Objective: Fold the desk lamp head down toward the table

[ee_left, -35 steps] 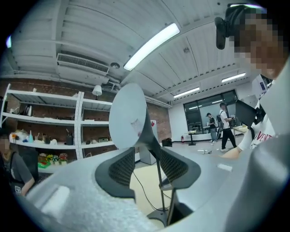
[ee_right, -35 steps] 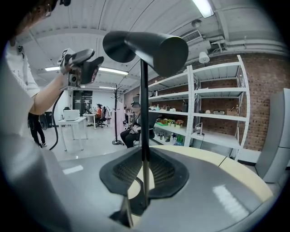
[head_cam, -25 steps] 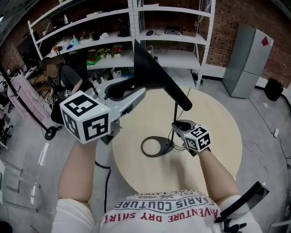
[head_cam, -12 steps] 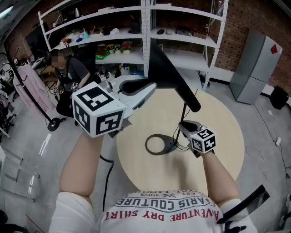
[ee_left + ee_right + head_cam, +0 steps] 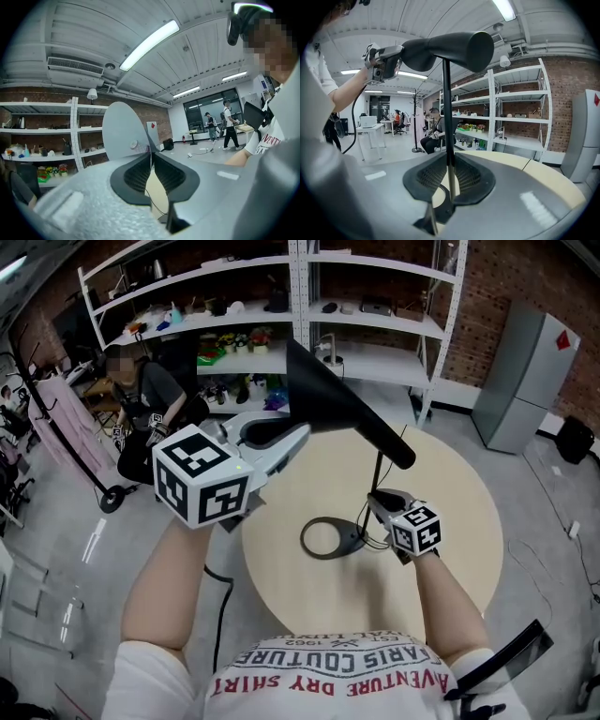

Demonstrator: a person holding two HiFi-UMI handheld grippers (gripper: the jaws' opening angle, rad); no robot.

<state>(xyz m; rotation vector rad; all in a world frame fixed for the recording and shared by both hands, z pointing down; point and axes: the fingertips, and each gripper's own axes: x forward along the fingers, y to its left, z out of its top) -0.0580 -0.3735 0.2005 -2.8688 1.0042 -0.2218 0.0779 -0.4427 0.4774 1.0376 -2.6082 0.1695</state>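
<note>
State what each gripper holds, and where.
Left gripper, its jaws having just closed, grips the lamp head by its rim; right gripper grips the lamp stem.

A: What is seen at the back?
B: White shelving (image 5: pixel 375 310) is set against a brick wall (image 5: pixel 487 287) — small items (image 5: pixel 230 338) are laid along its boards.
A: And beside it?
B: A grey refrigerator (image 5: pixel 523 381) is stood at the right; a person (image 5: pixel 150 390) is seated at the left, near a clothes rack (image 5: pixel 58 432).
</note>
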